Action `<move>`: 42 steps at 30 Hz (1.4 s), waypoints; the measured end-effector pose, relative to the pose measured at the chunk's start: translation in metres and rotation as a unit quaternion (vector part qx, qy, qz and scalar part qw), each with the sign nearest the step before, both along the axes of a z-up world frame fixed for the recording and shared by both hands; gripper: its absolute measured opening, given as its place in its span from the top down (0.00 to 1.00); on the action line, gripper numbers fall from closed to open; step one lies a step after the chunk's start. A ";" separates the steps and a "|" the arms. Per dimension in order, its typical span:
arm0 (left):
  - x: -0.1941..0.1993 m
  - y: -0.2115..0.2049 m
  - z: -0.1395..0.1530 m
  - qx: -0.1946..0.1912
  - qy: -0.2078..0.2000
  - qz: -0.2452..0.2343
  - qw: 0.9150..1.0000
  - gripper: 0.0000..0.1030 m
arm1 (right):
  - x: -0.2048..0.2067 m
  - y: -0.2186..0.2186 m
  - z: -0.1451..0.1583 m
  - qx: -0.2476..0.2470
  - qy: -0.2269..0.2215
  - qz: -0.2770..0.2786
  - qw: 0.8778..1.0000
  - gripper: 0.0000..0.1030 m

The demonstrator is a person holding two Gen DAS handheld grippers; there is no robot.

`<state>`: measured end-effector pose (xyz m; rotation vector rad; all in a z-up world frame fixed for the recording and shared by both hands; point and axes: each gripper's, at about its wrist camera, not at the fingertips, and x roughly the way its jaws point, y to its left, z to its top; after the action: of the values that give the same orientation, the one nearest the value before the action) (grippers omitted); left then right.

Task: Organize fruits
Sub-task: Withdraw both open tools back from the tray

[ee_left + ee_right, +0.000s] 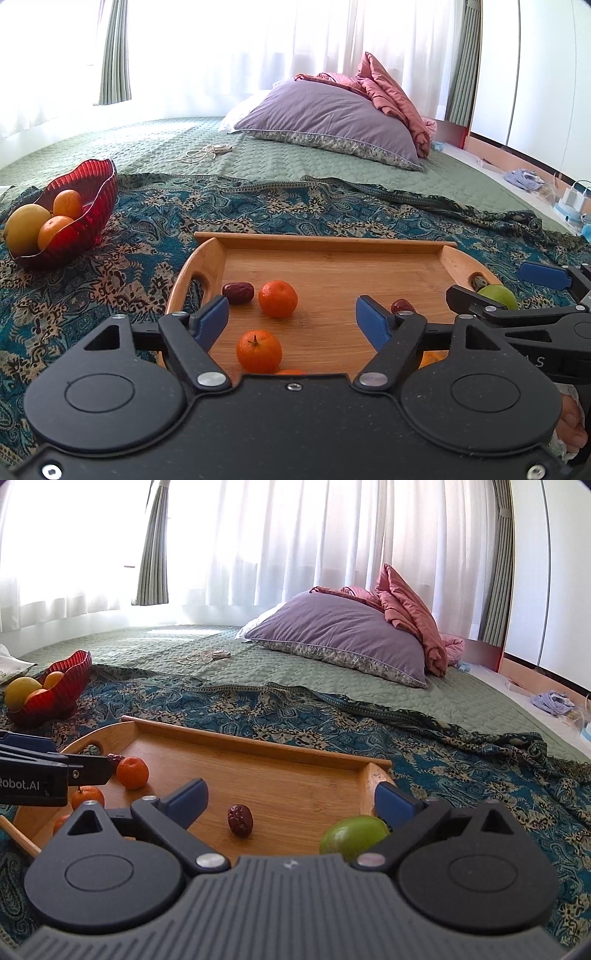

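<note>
A wooden tray (332, 258) lies on a patterned blue cloth on the bed. It holds tangerines (277, 298) (258, 351), two red dates (238, 292) (240, 820) and a green fruit (352, 836). My left gripper (291, 319) is open above the tray's near left part, with a tangerine between its fingers. My right gripper (291, 801) is open over the tray's right part, the green fruit by its right finger. A red glass bowl (92, 192) at the left holds a yellow fruit (24, 229) and two oranges.
A purple pillow (332, 118) and a pink quilt (391, 92) lie at the far side of the bed. A cord with a small device (210, 151) lies on the green bedspread. Clutter (569, 206) sits beside the bed at the right.
</note>
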<state>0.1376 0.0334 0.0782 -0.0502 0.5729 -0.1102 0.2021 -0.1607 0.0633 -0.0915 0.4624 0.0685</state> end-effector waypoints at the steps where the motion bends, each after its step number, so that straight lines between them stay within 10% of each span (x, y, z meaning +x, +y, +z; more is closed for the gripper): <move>1: -0.002 0.000 0.000 -0.001 0.000 0.000 1.000 0.25 | -0.002 0.000 0.000 0.002 0.000 0.001 1.000 0.00; 42: -0.083 0.001 -0.029 0.018 0.005 0.020 1.000 0.08 | -0.089 -0.017 -0.033 0.038 -0.003 0.003 0.999 0.00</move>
<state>0.0543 0.0346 0.0494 -0.0282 0.5832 -0.0607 0.1135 -0.1776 0.0303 -0.0179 0.4532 0.0918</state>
